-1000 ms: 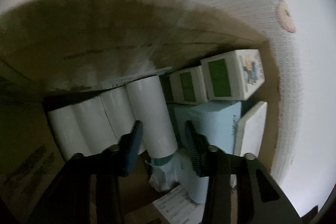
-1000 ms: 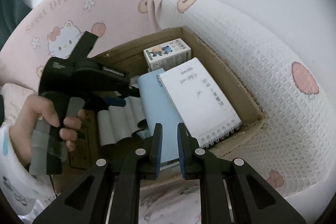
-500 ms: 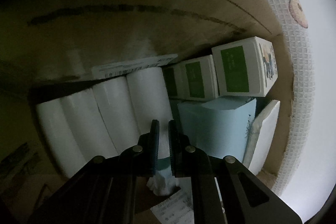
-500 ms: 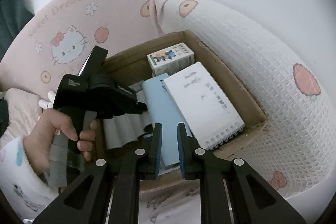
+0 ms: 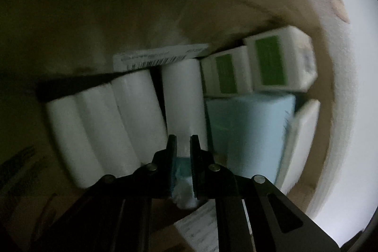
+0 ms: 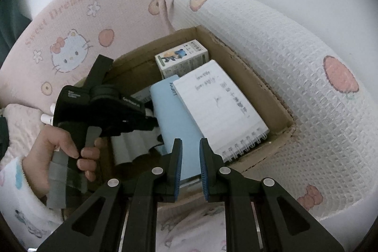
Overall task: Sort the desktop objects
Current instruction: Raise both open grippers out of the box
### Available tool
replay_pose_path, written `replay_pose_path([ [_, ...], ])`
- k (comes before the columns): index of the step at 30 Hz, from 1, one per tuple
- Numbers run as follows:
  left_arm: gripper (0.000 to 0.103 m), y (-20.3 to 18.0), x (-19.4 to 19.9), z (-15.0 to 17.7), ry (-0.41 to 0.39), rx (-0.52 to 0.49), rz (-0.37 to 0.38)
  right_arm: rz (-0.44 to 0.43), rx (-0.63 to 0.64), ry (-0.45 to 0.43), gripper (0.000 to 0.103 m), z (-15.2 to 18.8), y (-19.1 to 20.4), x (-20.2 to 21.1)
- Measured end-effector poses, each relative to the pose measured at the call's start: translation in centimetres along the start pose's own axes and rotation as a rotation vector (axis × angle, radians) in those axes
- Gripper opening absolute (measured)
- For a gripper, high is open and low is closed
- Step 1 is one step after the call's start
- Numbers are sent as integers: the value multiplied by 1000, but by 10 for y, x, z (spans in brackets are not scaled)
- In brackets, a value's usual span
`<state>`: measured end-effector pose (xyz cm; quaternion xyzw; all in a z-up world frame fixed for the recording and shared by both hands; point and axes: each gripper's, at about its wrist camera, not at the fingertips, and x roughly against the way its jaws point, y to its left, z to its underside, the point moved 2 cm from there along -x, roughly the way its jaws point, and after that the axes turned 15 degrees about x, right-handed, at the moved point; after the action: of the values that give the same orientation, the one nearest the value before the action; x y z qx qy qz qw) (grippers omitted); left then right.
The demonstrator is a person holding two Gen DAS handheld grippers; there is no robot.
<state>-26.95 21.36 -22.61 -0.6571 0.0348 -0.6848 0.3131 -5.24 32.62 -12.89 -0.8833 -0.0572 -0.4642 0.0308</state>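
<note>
A cardboard box (image 6: 257,84) holds several white rolls (image 5: 99,126), a light blue book (image 6: 174,115), a spiral notepad (image 6: 219,108) and green-and-white cartons (image 5: 271,63). My left gripper (image 5: 180,145) is inside the box, shut on the bagged end of the rightmost white roll (image 5: 182,96), which stands apart from the other rolls. From the right wrist view the left gripper's black body (image 6: 104,110) is low in the box's left half. My right gripper (image 6: 191,145) hovers shut and empty over the box's near edge.
The box sits on pink Hello Kitty bedding (image 6: 70,39) beside a white waffle blanket (image 6: 295,77). A paper slip (image 5: 200,228) lies on the box floor below the rolls. A barcode label (image 5: 160,56) is on the box's far wall.
My left gripper closed on the end of the rightmost roll and pulled it away from the other rolls. The right gripper stayed almost still.
</note>
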Motion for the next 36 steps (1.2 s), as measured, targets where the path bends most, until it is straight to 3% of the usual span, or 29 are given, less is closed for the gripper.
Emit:
replay_pose_path([
  [2,25,-9,21,8,-42,-57,-3,-1,10,-8,11,-1,3,3],
  [6,26,-23,62,21,-115,-163,-22,7,30,-17,11,-5,12,8],
  [8,23,-26,87,24,-166,-205,-23,7,37,-20,11,-8,17,10],
  [10,12,-22,110,32,-197,-247,11,-7,40,-17,11,-11,23,9],
  [11,12,-19,122,51,-215,-263,29,-20,39,-13,11,-12,26,9],
  [14,12,0,148,53,-254,-298,100,-91,43,10,11,-18,37,-1],
  [16,12,11,152,71,-261,-305,140,-123,43,39,11,-25,45,-14],
  [19,12,17,142,66,-264,-305,187,-156,30,103,11,-36,58,-37],
  [23,12,26,163,69,-303,-319,266,-190,4,248,11,-47,74,-81],
  [26,12,39,181,64,-363,-300,319,-126,0,371,11,-50,83,-119],
  [29,12,48,189,54,-363,-281,386,-64,37,448,11,-55,91,-150],
  [33,12,49,199,48,-392,-325,382,48,116,522,11,-59,100,-177],
  [36,12,47,200,45,-399,-347,369,57,142,535,11,-61,107,-185],
])
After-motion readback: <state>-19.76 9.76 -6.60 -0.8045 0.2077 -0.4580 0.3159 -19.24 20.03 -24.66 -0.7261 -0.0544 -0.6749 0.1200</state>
